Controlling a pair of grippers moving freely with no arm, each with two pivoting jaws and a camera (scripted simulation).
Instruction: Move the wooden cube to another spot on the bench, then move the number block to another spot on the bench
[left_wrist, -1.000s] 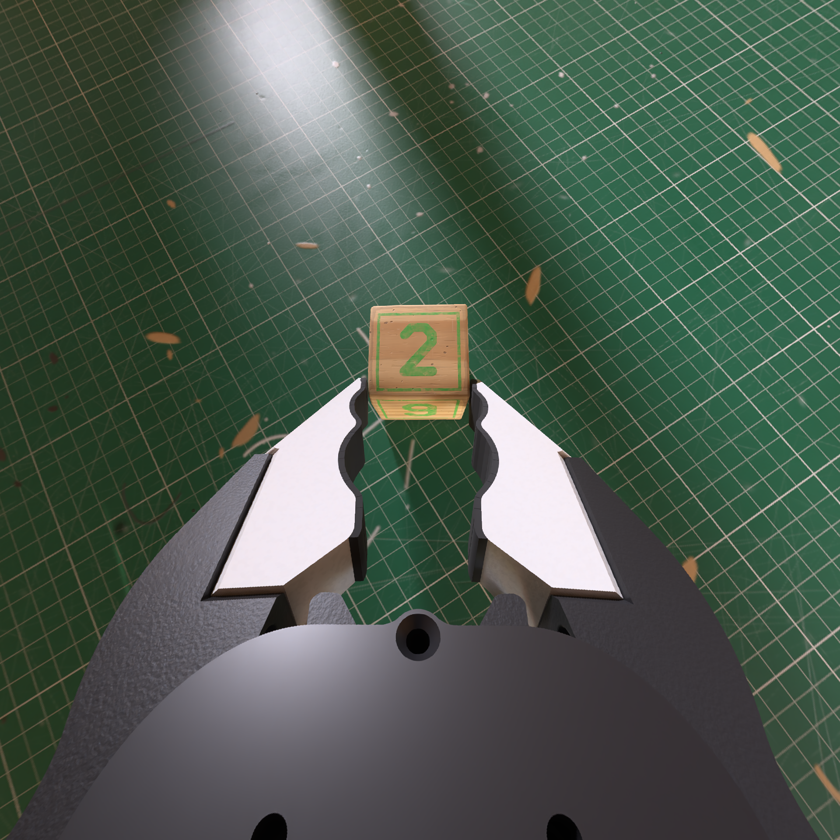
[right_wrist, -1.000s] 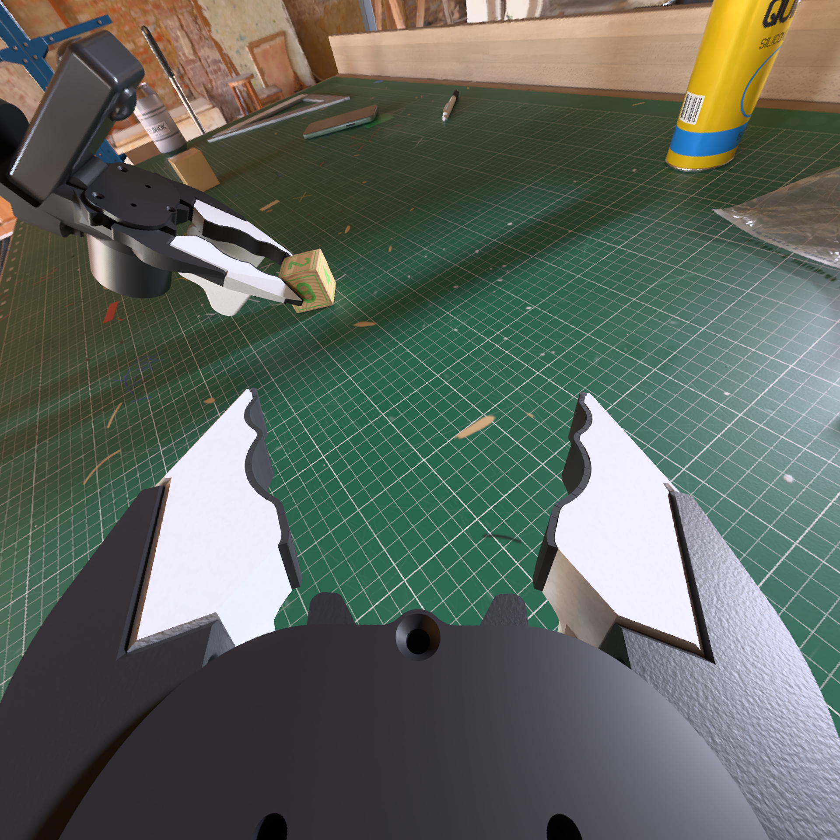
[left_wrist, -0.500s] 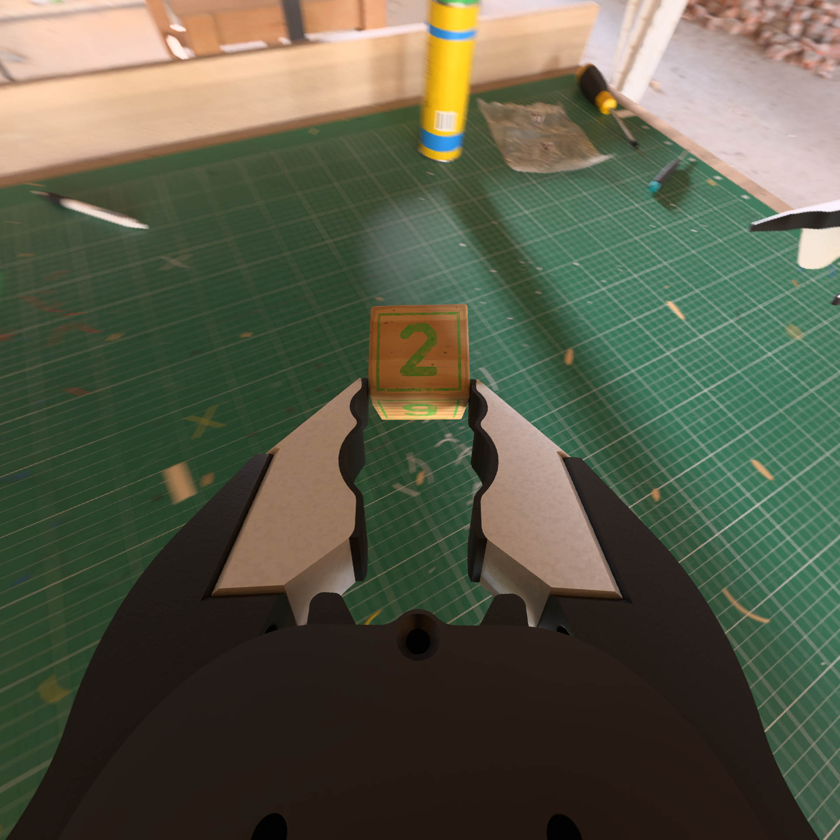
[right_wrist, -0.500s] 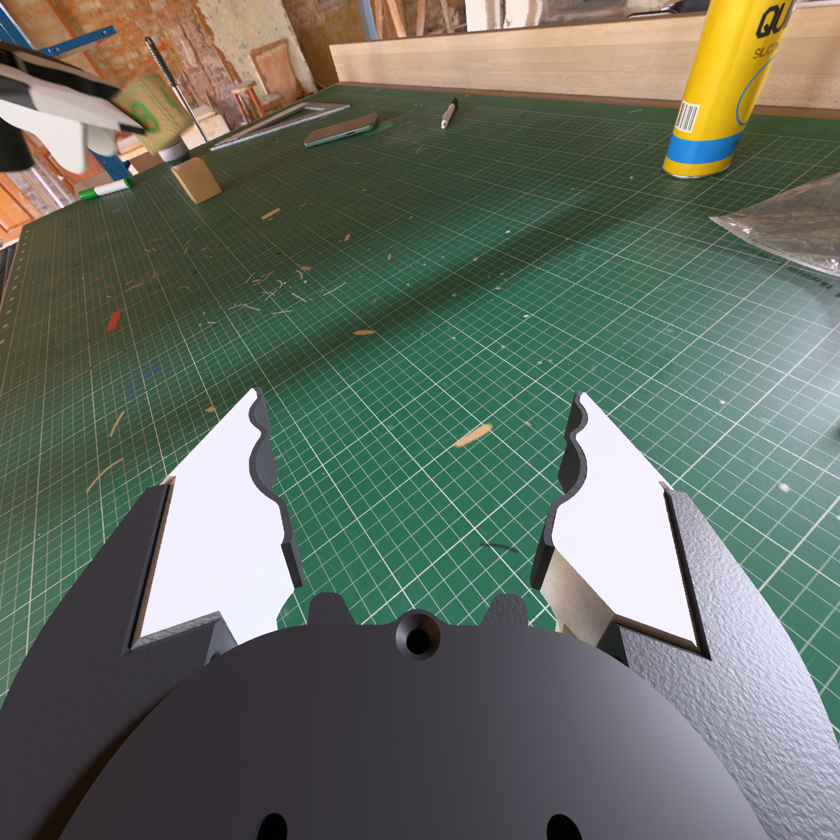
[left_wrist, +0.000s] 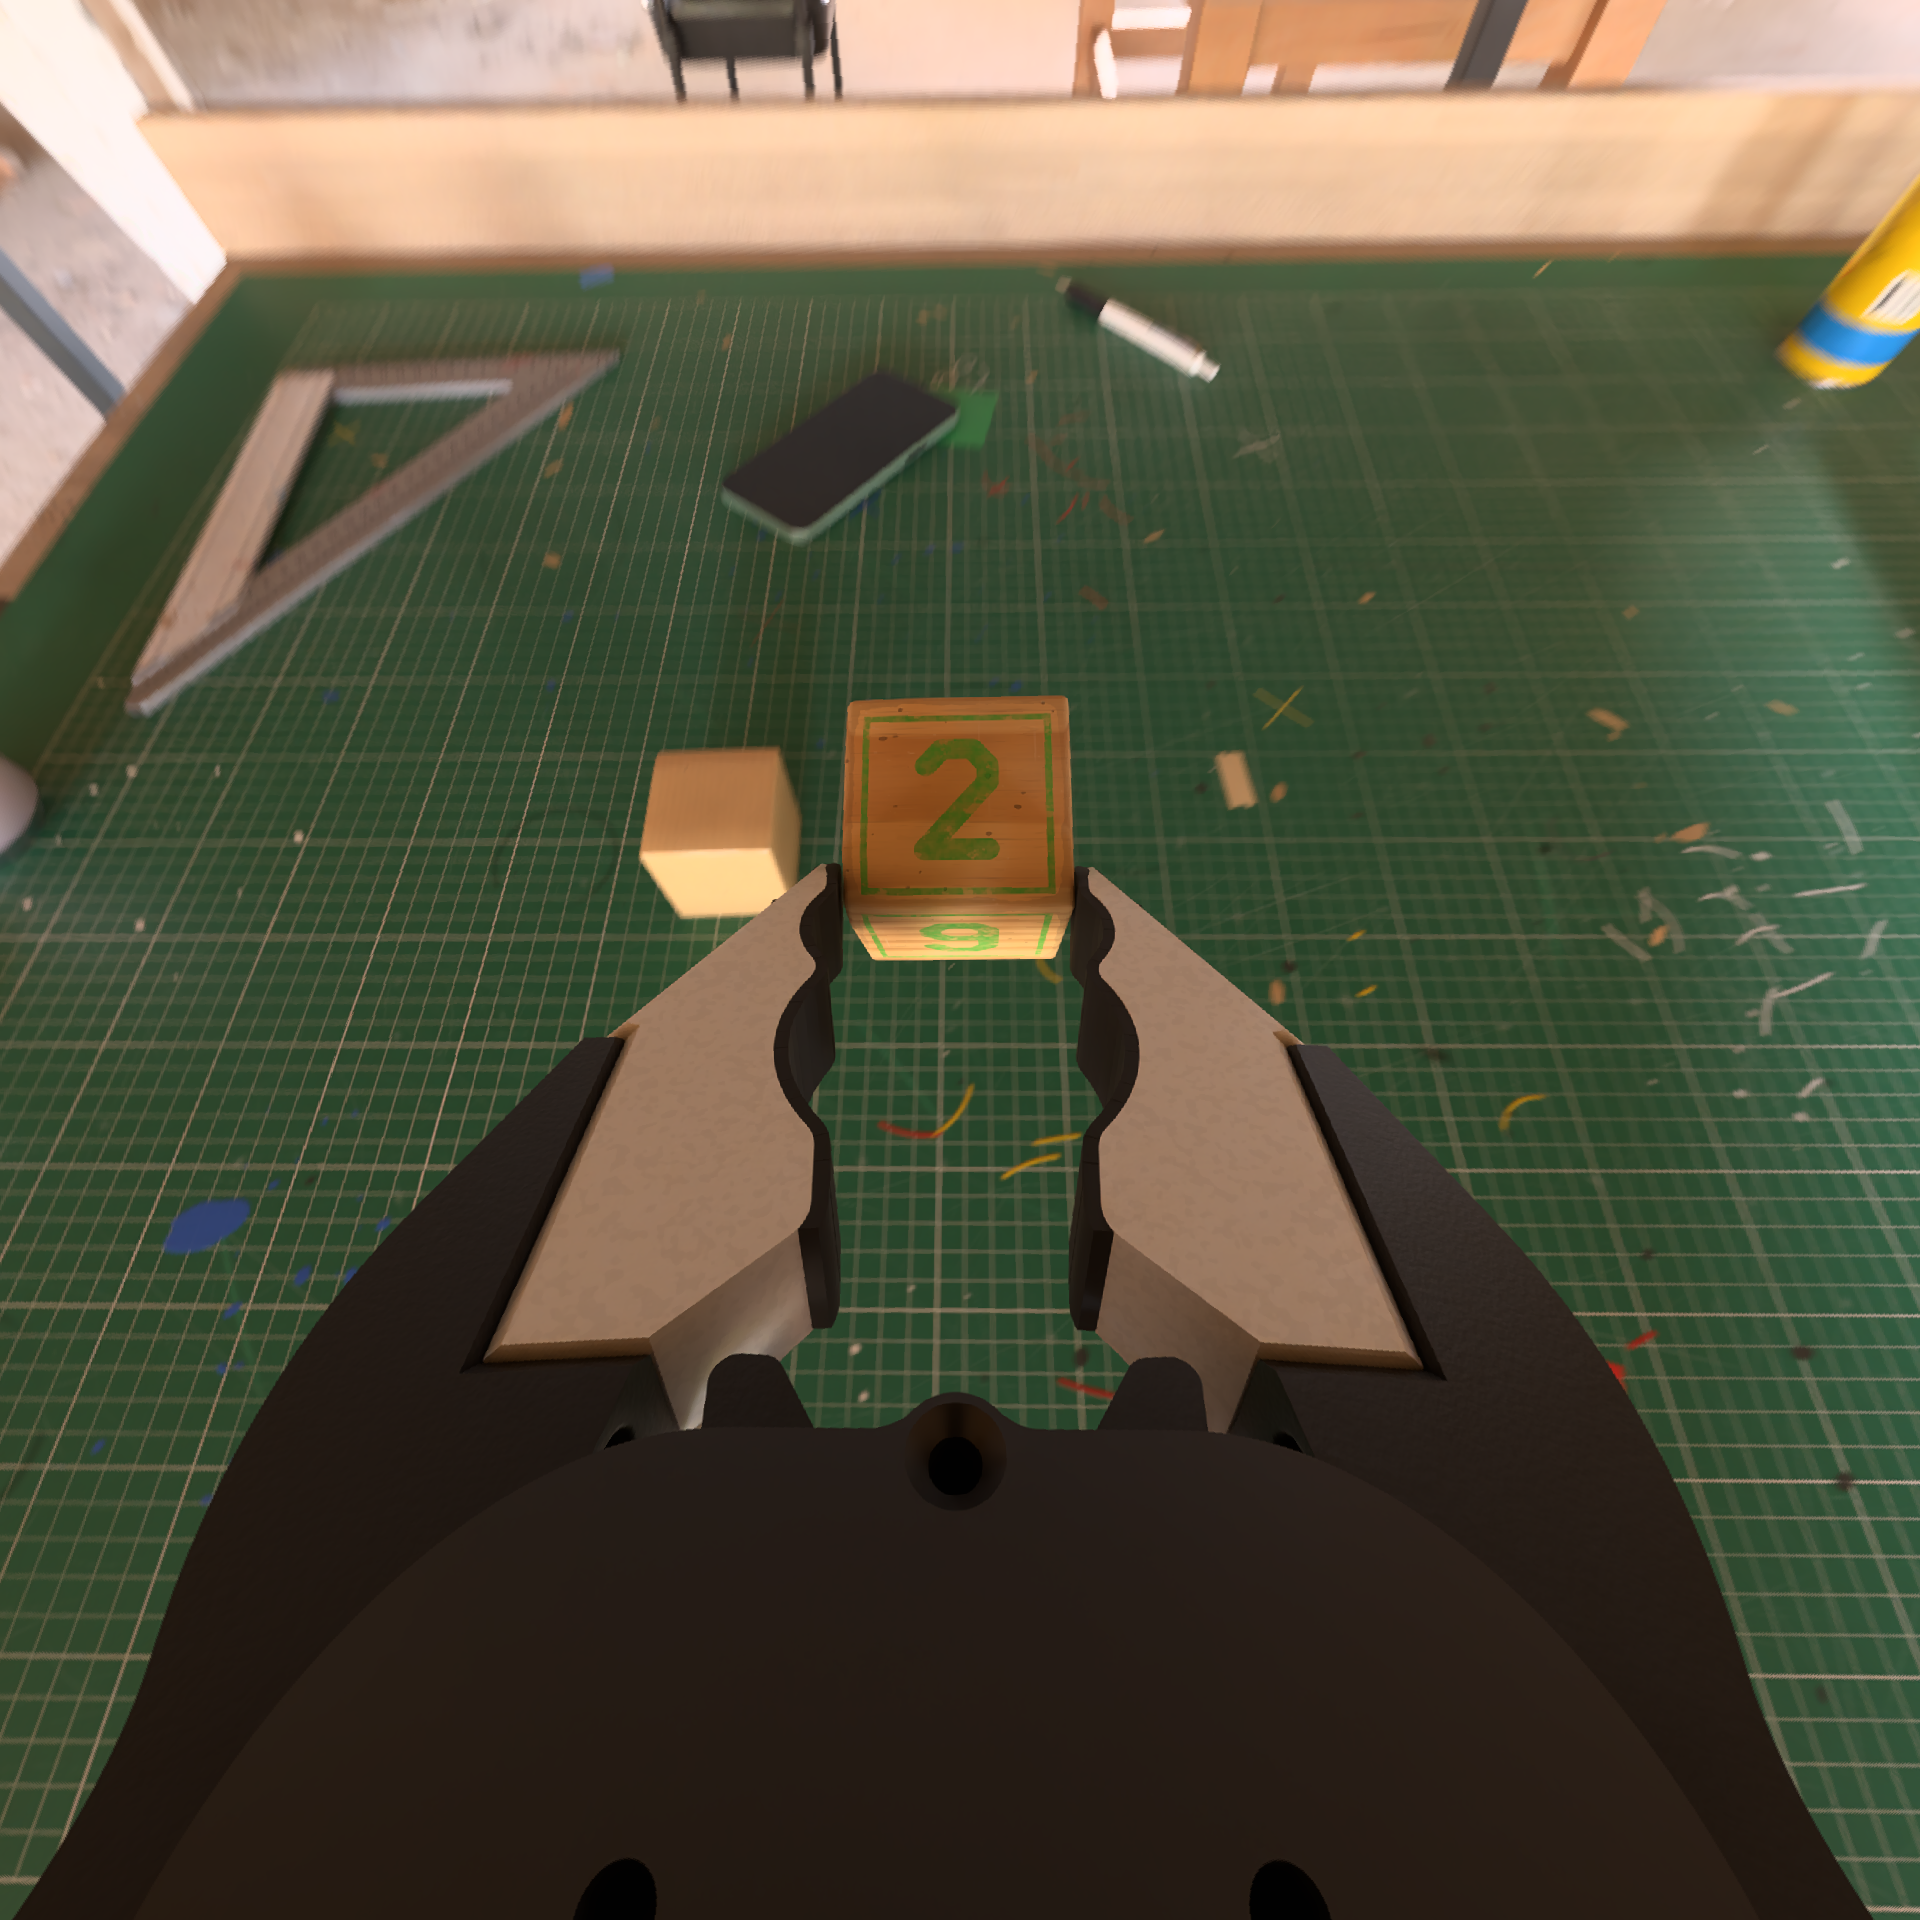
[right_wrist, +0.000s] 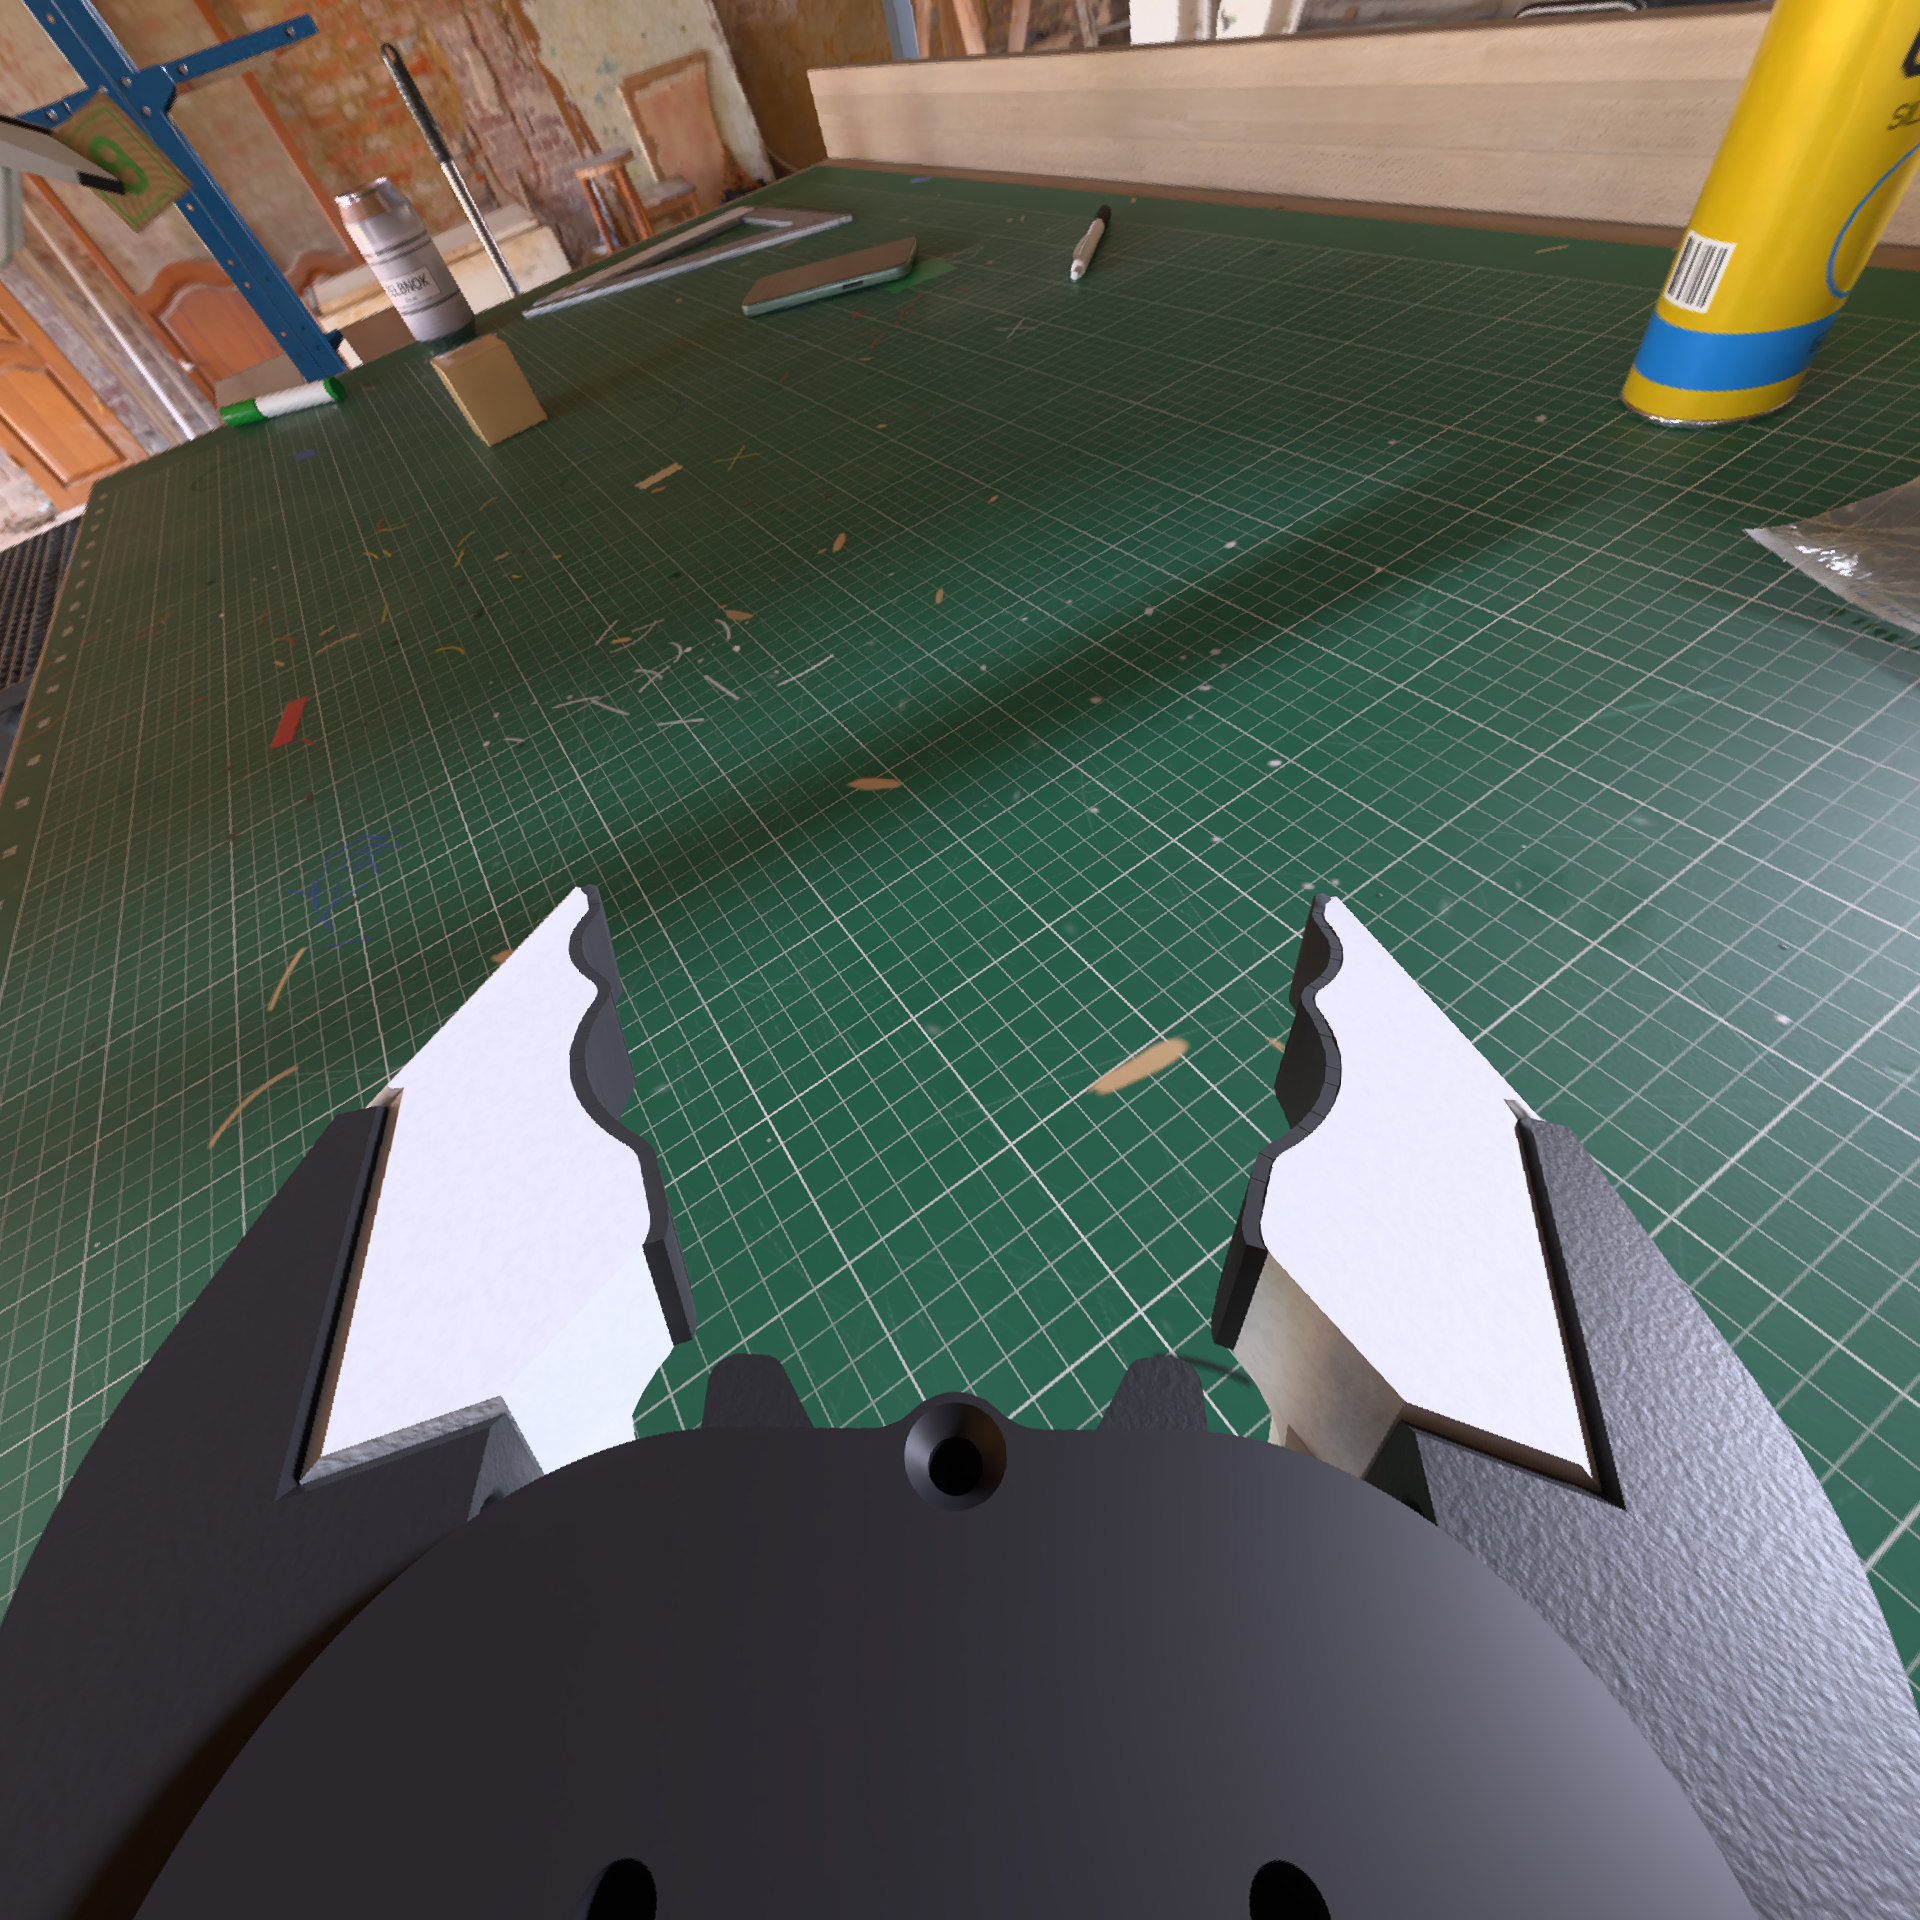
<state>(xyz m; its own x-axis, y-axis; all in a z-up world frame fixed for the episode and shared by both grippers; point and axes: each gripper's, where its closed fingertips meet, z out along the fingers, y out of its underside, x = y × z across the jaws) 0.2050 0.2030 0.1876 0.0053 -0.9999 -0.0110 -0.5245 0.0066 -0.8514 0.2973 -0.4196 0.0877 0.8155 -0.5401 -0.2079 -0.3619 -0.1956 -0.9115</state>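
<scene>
L claw (left_wrist: 956, 894) pinches the number block (left_wrist: 957, 821) btw its fingertips, one pad on each side, block held up clear of the green mat (left_wrist: 1455, 935). Seen from the R wrist view the block (right_wrist: 130, 171) sits high at far left, w/ only a sliver of the L claw showing.

Wooden cube (left_wrist: 719, 831) rests on the mat just left of the L claw's tip, past the left finger, not touching the block (gap looks small from this angle). From the R claw it's (right_wrist: 488, 387) far ahead-left.

R claw (right_wrist: 956, 904) is spread wide, nothing btw the fingers, only mat below.

Beyond the L claw: phone (left_wrist: 840, 455) ahead, set square (left_wrist: 343, 509) ahead-left, marker (left_wrist: 1138, 330) ahead-right, yellow can (left_wrist: 1860, 322) far right. The can (right_wrist: 1766, 239) is ahead-right of the R claw.
</scene>
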